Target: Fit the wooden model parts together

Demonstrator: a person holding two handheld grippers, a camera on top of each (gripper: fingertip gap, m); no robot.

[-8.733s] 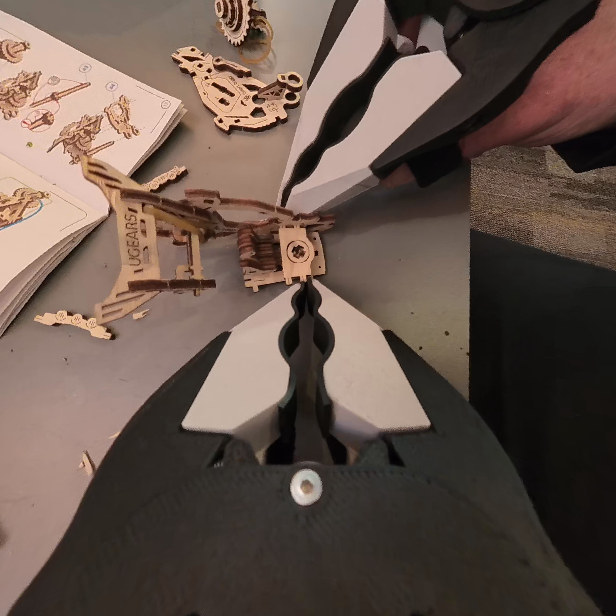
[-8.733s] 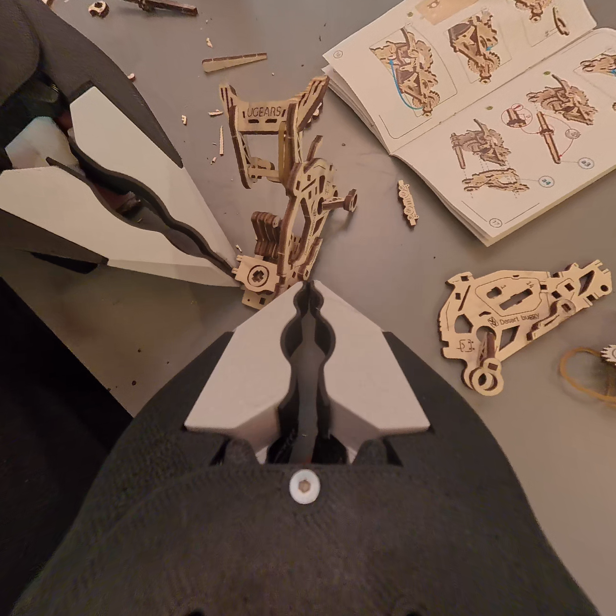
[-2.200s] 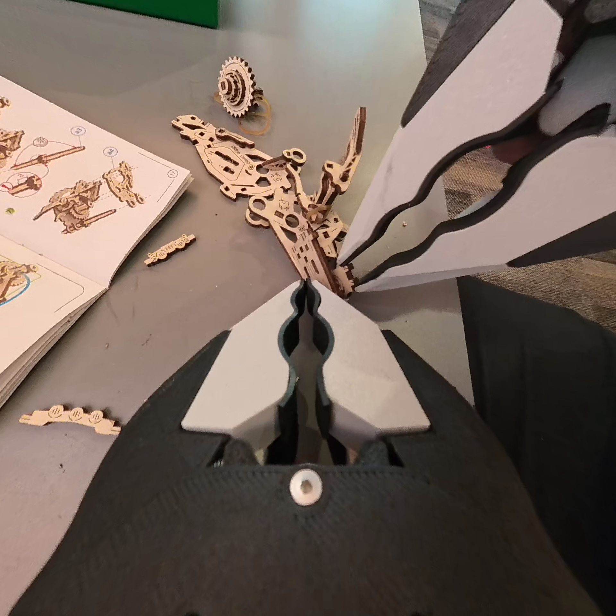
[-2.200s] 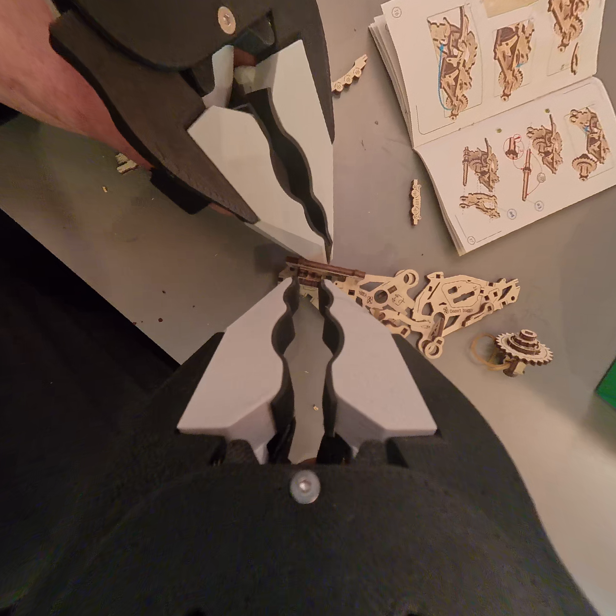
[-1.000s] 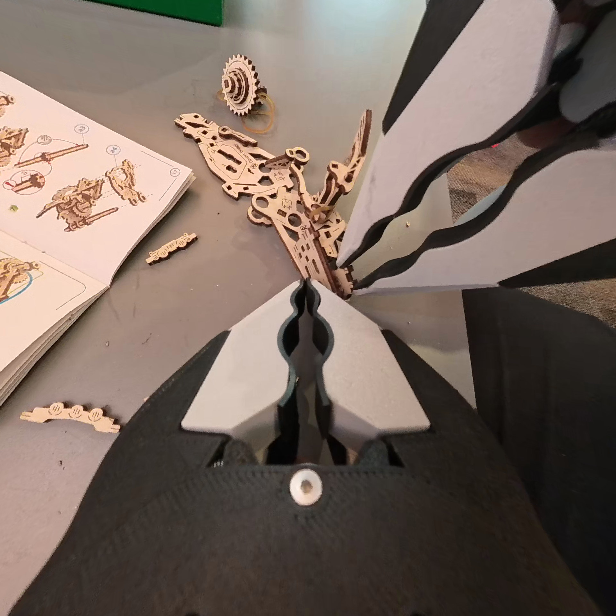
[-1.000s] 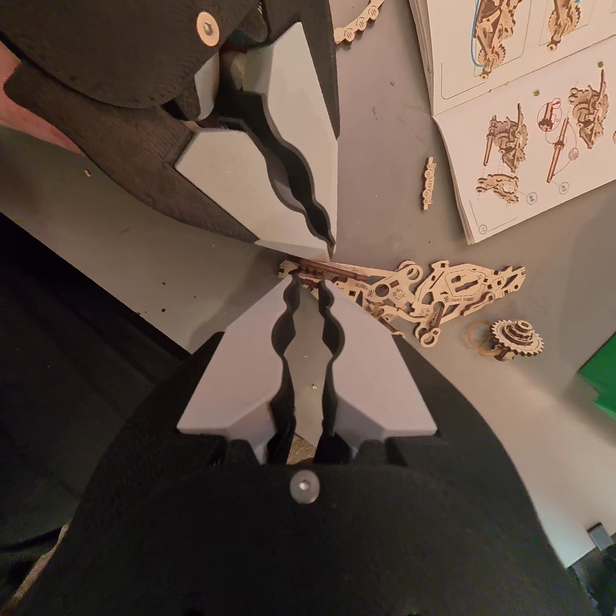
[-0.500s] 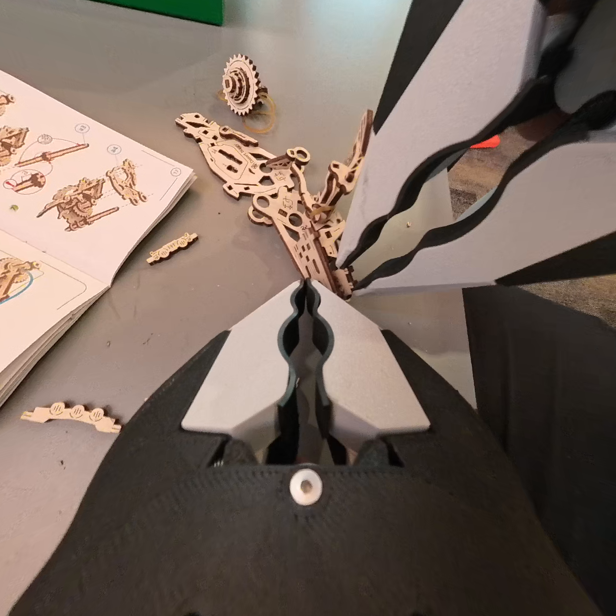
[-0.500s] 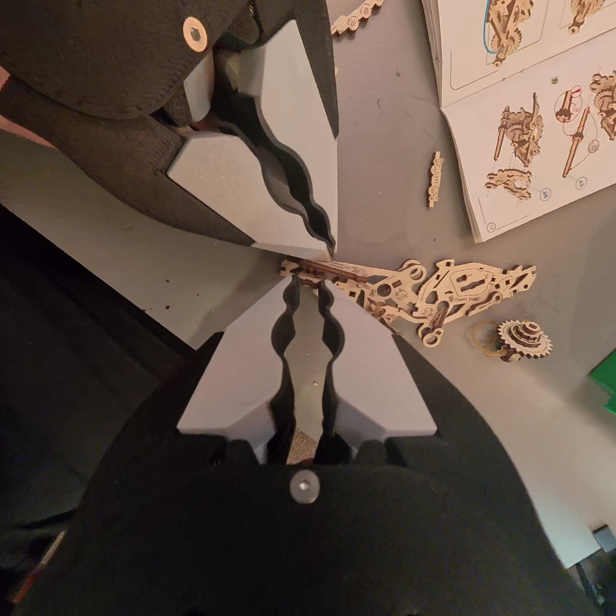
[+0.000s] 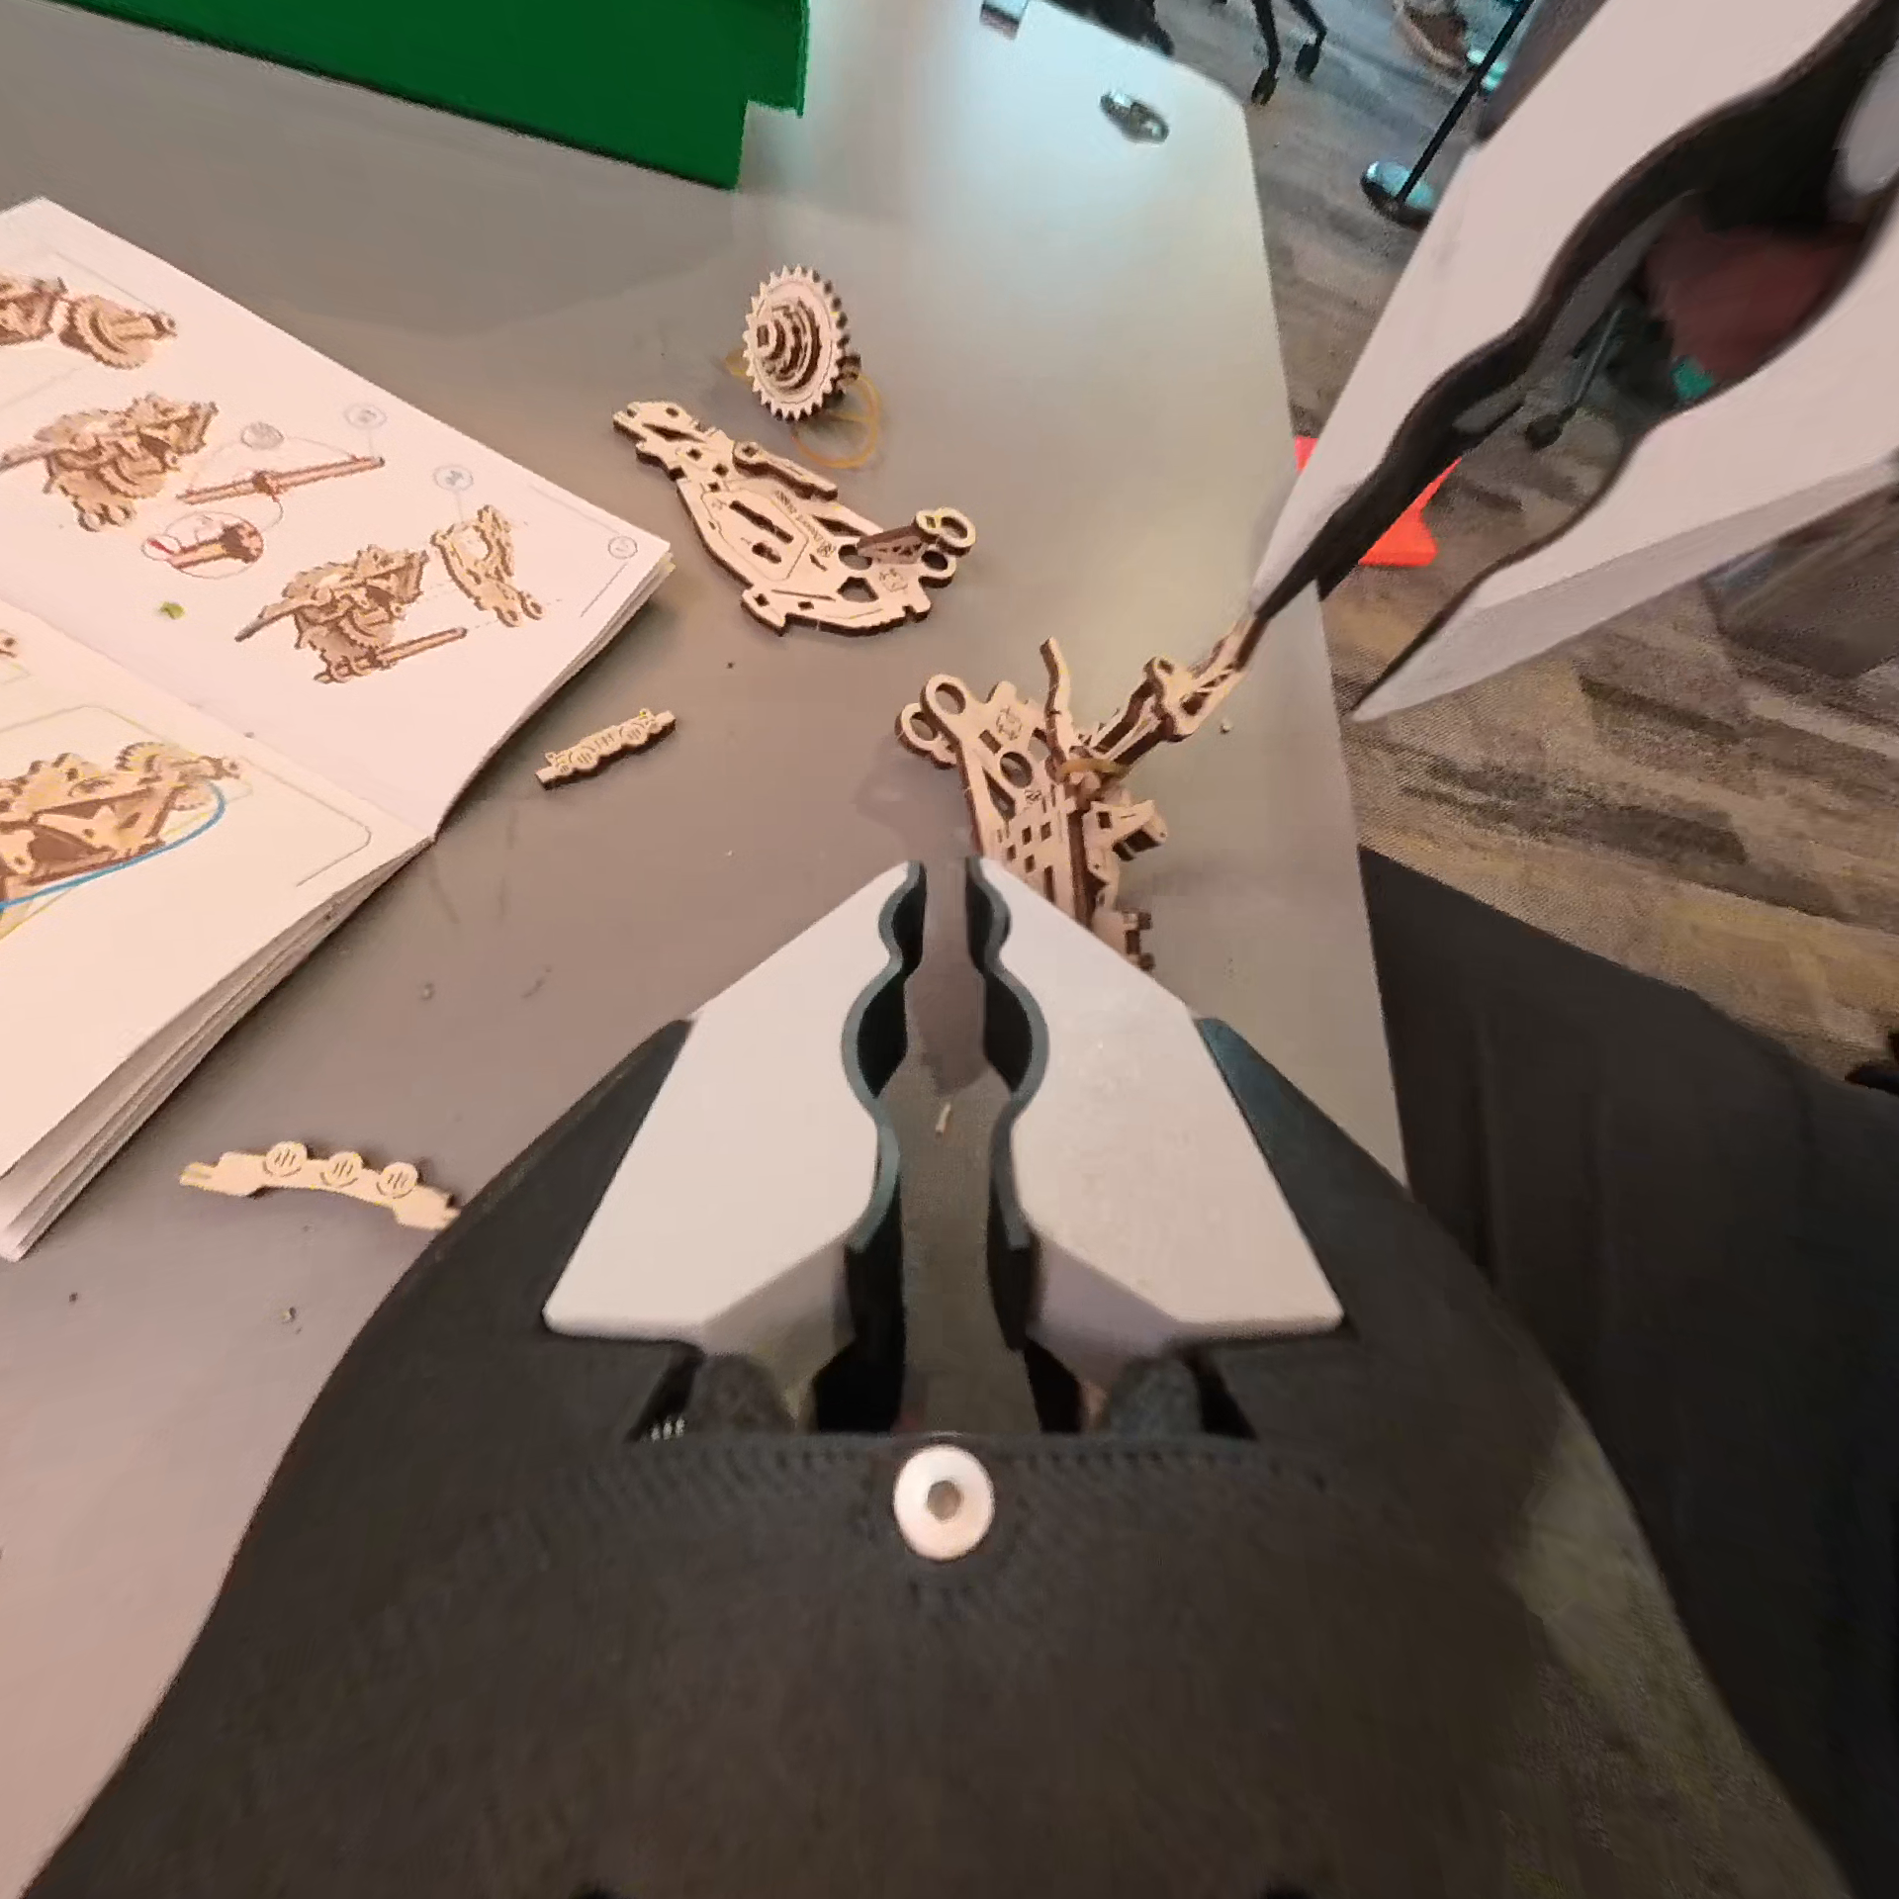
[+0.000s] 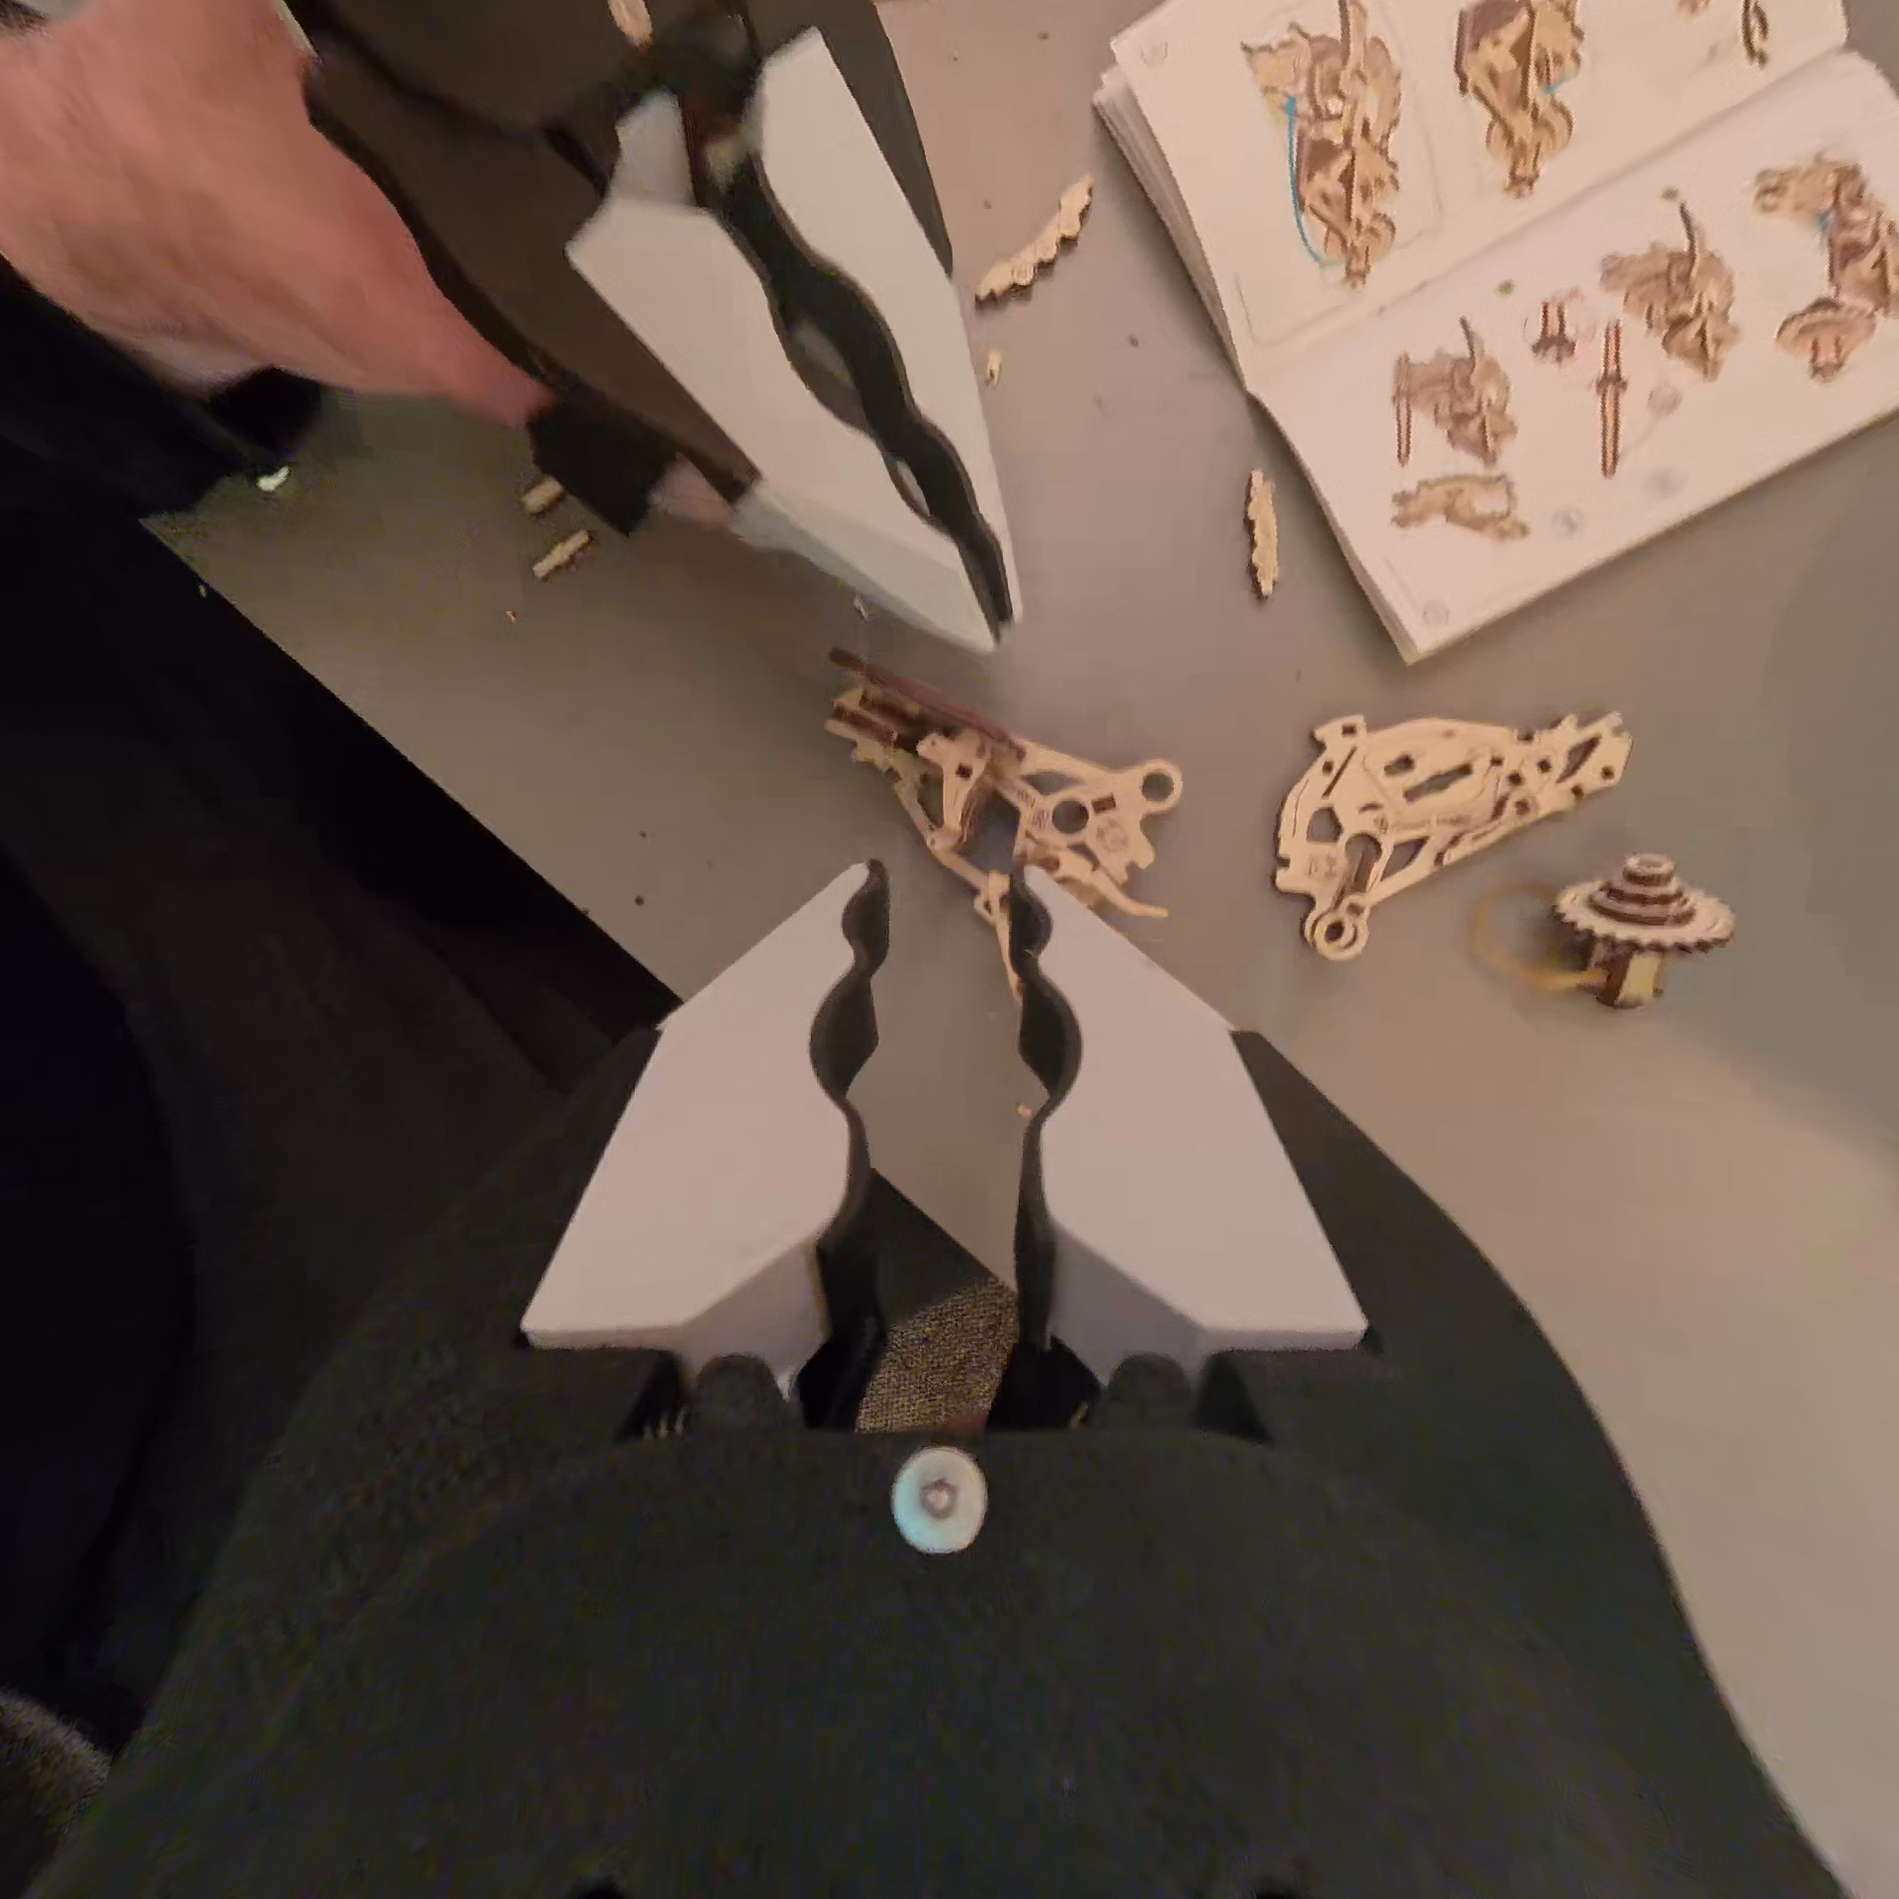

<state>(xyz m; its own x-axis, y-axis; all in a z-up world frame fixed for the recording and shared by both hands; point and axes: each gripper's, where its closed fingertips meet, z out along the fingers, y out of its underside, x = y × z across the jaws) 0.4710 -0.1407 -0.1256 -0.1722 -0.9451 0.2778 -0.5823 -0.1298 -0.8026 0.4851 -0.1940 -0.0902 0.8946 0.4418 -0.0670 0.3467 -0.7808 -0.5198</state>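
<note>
A partly built wooden assembly rests on the grey table near its right edge, one thin arm raised. It also shows in the right wrist view. My left gripper is slightly open and empty, its tips just short of the assembly. My right gripper is open, and its right finger hides part of the assembly's thin arm. In the left wrist view the right gripper hangs at the upper right, one tip at the raised arm's end. In the right wrist view the left gripper hovers just beyond the assembly.
A flat wooden body panel, a stepped gear with a rubber band, a small strip and a curved piece lie loose. An open booklet lies at the left, a green box behind. Some 7 cm of space lies between my two pairs of fingers. From my left tips it is roughly 11 cm to the curved piece; from my right, 20 cm. It turns up in the right wrist view as well.
Both grippers have opened, let go of the assembly's end and drawn back. The assembly now lies free on the table, apart from the flat panel.
</note>
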